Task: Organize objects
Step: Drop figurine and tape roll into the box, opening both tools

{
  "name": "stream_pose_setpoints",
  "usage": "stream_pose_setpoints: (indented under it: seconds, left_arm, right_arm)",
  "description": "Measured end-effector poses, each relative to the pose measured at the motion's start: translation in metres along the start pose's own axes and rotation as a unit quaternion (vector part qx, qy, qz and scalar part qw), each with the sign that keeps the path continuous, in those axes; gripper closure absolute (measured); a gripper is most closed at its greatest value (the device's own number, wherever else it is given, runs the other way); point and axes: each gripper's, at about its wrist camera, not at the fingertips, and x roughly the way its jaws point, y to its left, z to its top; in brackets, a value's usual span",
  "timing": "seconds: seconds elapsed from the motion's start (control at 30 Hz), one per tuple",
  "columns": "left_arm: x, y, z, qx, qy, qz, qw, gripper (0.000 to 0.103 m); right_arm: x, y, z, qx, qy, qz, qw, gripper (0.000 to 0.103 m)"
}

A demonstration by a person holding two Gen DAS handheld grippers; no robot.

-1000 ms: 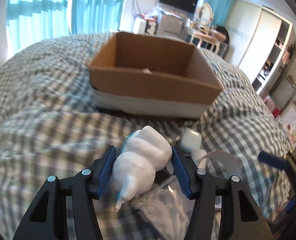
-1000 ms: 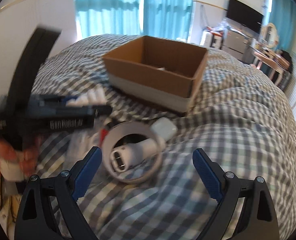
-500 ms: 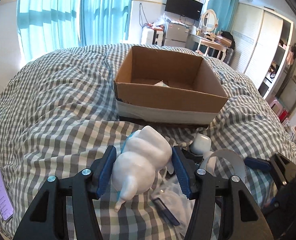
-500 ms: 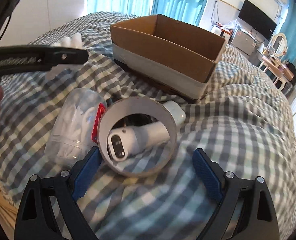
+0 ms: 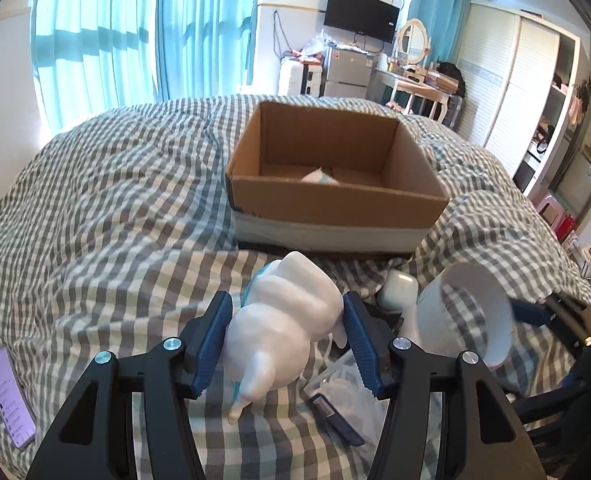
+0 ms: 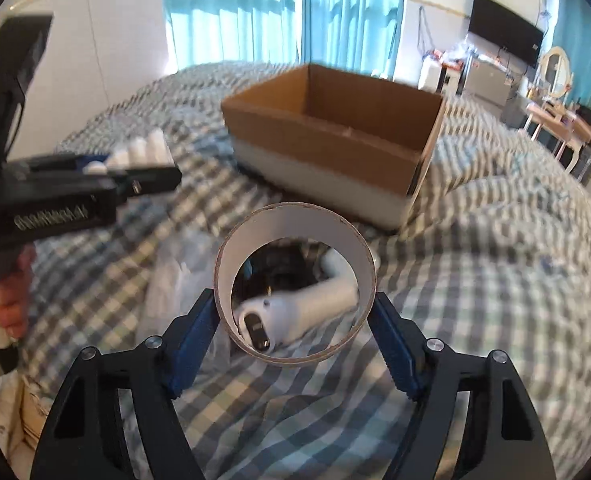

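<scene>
My left gripper (image 5: pixel 285 334) is shut on a white lumpy bottle (image 5: pixel 279 320) with a nozzle, held above the checked bedspread (image 5: pixel 115 208). My right gripper (image 6: pixel 295 334) is shut on a white cardboard ring (image 6: pixel 295 236), its pads pressing both sides; the ring also shows in the left wrist view (image 5: pixel 467 312). An open cardboard box (image 5: pixel 335 184) stands ahead on the bed, with a pale item inside. In the right wrist view the box (image 6: pixel 335 140) is ahead and the left gripper (image 6: pixel 75 192) is at the left.
A white handheld device (image 6: pixel 303 308) lies on the bed behind the ring. A clear plastic bag (image 5: pixel 347 392) lies by it. A phone (image 5: pixel 11 396) lies at the bed's left edge. Curtains, a TV and furniture stand beyond the bed.
My right gripper has closed on the cardboard ring and raised it. My left gripper has lifted higher with the bottle, so the box looks further below.
</scene>
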Motion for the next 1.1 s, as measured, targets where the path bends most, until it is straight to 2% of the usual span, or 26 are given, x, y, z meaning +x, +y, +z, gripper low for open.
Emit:
stream_pose_setpoints:
  seconds: [0.1,0.23,0.37,0.57,0.77,0.83,0.97,1.1]
  left_arm:
    - [-0.006,-0.003,0.015,0.004,-0.008,-0.007,0.9999,0.045]
    - [-0.024,-0.014,0.045,0.027,-0.044,-0.006,0.9986,0.045]
    - [-0.034,-0.022,0.082,0.049,-0.074,-0.006,0.9961,0.045]
    - [-0.015,-0.022,0.137,0.055,-0.083,-0.011,0.995,0.045]
    - [0.04,-0.015,0.176,0.056,-0.063,-0.012,0.9964,0.045]
    - [0.065,-0.014,0.185,0.067,-0.054,0.001,0.9963,0.045]
    - [0.108,-0.009,0.188,0.082,-0.026,0.0,0.9963,0.045]
    - [0.139,-0.012,0.183,0.104,-0.007,0.004,0.9946,0.045]
  right_arm:
    - [-0.018,-0.005,0.02,-0.001,-0.026,-0.01,1.0,0.028]
    - [-0.043,-0.014,0.056,-0.002,-0.068,-0.031,0.997,0.028]
    - [-0.062,-0.024,0.095,0.008,-0.105,-0.035,0.994,0.028]
    - [-0.057,-0.044,0.15,0.019,-0.128,-0.04,0.991,0.028]
    - [-0.006,-0.074,0.196,0.044,-0.107,-0.028,0.993,0.028]
    - [0.016,-0.083,0.208,0.048,-0.094,-0.028,0.994,0.028]
    - [0.071,-0.096,0.22,0.05,-0.05,-0.018,0.997,0.028]
    - [0.116,-0.105,0.217,0.046,-0.008,-0.019,0.999,0.028]
